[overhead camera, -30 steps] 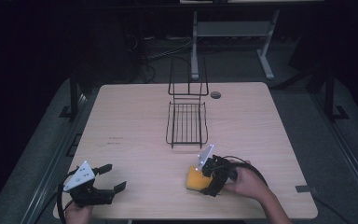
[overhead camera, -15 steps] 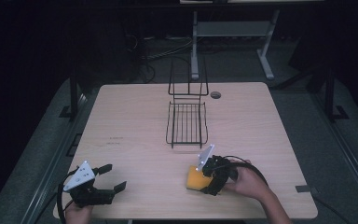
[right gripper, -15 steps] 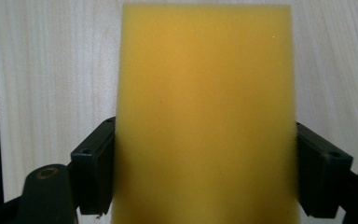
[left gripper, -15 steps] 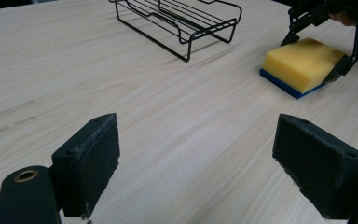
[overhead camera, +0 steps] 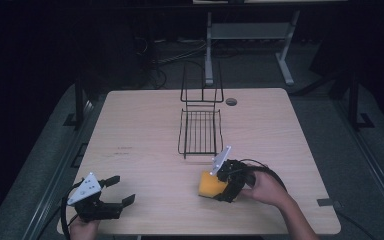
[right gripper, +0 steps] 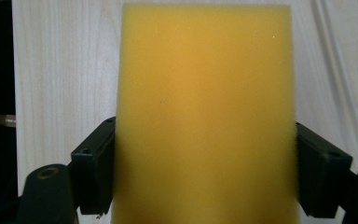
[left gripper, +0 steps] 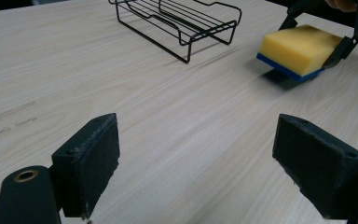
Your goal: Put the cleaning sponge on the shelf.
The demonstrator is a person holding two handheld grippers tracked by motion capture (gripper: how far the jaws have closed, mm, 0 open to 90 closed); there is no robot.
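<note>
The right gripper (overhead camera: 219, 186) clamps its fingers on both sides of a yellow rectangular sponge with a blue underside (overhead camera: 210, 186), held just above the pale wooden table (overhead camera: 145, 130), near the black wire rack (overhead camera: 200, 131). Well apart from the rack, the left gripper (overhead camera: 121, 191) has its fingers spread, grasping nothing.

left claw (overhead camera: 121, 191) agape, right claw (overhead camera: 219, 186) clamped

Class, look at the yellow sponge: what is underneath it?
A blue layer forms the underside of the sponge, seen along its lower edge. Below it lies a shadow on the wooden table, so it seems slightly lifted in the right tool. The underside's full face is hidden.
</note>
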